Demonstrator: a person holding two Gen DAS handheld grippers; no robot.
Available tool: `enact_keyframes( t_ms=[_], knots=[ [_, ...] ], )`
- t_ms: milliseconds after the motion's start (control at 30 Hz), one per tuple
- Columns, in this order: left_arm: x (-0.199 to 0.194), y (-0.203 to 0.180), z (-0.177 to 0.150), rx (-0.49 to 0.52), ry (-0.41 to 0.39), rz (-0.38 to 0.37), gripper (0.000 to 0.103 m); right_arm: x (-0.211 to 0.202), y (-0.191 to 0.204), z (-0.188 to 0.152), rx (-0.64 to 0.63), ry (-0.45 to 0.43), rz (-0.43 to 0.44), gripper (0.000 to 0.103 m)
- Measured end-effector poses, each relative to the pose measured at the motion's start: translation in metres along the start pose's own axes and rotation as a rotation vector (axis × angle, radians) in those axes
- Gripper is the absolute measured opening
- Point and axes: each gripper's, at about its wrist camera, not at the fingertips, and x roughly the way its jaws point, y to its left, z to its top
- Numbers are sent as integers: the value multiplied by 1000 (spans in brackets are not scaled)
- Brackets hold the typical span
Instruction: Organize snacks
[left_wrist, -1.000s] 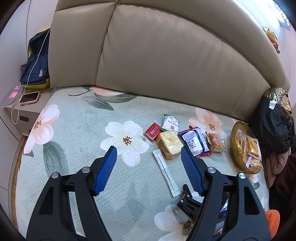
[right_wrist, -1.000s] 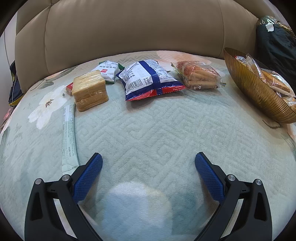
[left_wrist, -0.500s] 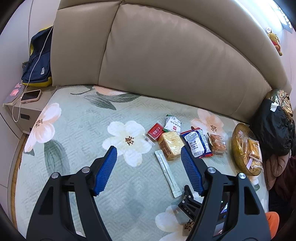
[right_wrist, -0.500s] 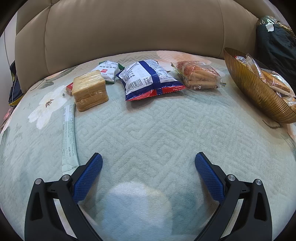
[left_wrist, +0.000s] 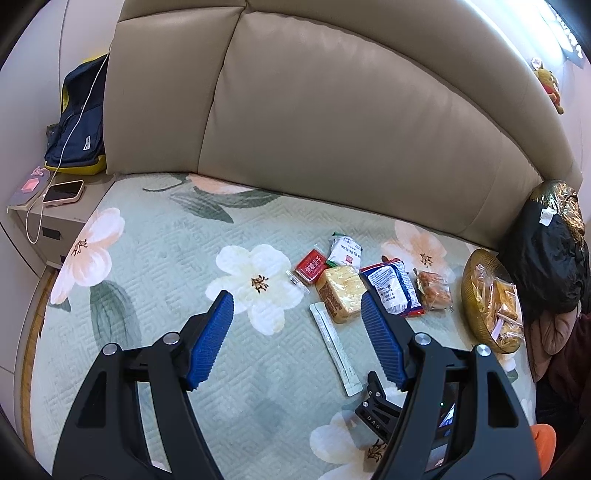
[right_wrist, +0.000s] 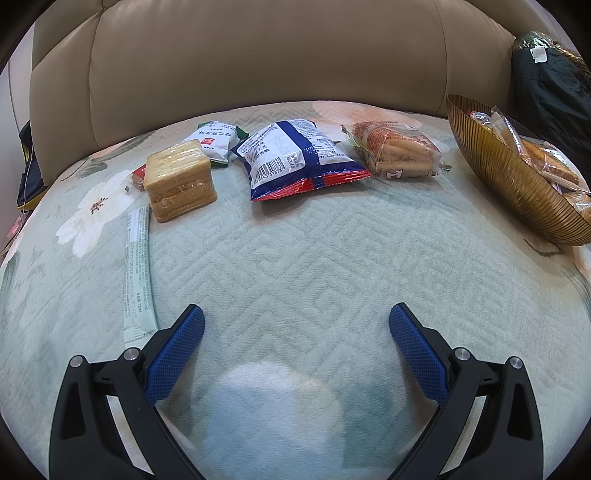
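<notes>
Lying well ahead of the spread right tongs (right_wrist: 296, 321) — blue snack bag (right_wrist: 295, 155).

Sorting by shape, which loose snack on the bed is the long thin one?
The pale green stick sachet, lying flat beside the wrapped sandwich bread; the other packets are short and wide.

Snacks laid out on a floral quilt before a spread right gripper (right_wrist: 295, 317)

A wrapped sandwich (right_wrist: 180, 180) sits left of a blue-and-white packet (right_wrist: 295, 157); a clear biscuit pack (right_wrist: 397, 149) lies just right of that. A long pale sachet (right_wrist: 138, 269) lies near the left finger. A gold ribbed bowl (right_wrist: 506, 177) at right holds wrapped snacks
</notes>
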Motion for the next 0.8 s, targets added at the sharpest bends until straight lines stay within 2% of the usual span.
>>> enact_keyframes(
  t_ms=[167, 600, 700, 800],
  knots=[
    [5, 1, -2, -3, 19, 2, 72, 0, 1, 0, 0, 0, 0, 98],
    [2, 0, -1, -4, 10, 28, 72, 0, 1, 0, 0, 0, 0, 98],
    [15, 4, -4, -15, 56, 55, 72, 0, 1, 0, 0, 0, 0, 98],
    [42, 9, -11, -45, 171, 25, 72, 0, 1, 0, 0, 0, 0, 98]
  ],
)
